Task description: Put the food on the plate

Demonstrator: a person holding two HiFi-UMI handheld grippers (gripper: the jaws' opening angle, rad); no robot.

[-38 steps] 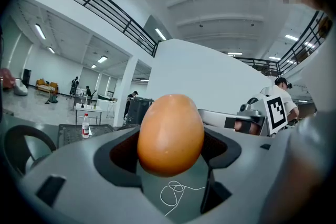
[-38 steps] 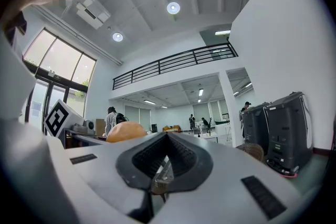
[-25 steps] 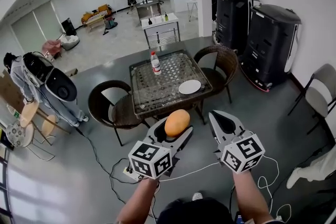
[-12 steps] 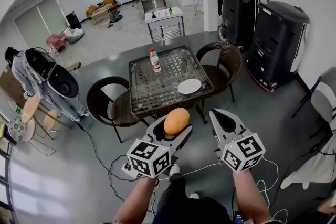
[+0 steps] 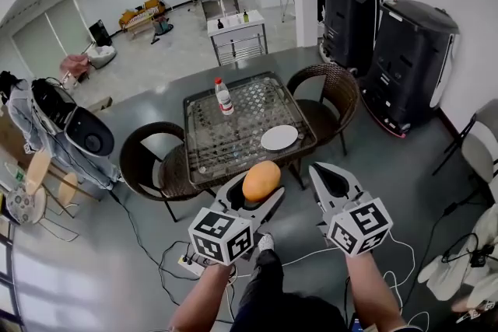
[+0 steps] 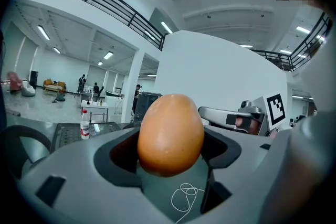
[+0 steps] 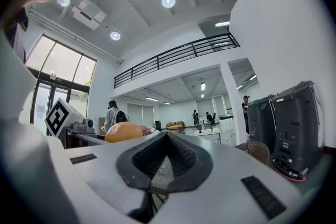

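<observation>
Two grippers are held side by side over the grey floor (image 5: pixel 117 245), on the near side of the table (image 5: pixel 233 144). Our left gripper (image 5: pixel 263 187) is clamped on an orange-yellow oval fruit (image 5: pixel 262 180), possibly a mango, though we cannot be sure of the kind. Its jaws press the fruit's lower half from both sides, and the rounded top stands clear above them. Our right gripper (image 5: pixel 327 176) carries nothing. Its jaws are drawn together, with only a thin slit between the ribbed pads.

The white plate (image 5: pixel 278 138) lies flat on the glass-topped table, near its right front corner, well apart from the fruit. A plastic bottle (image 5: pixel 223 97) with a red label stands upright toward the table's far left side. One wicker chair (image 5: pixel 156 159) sits at the left of the table and another wicker chair (image 5: pixel 331 93) at its right.
</observation>
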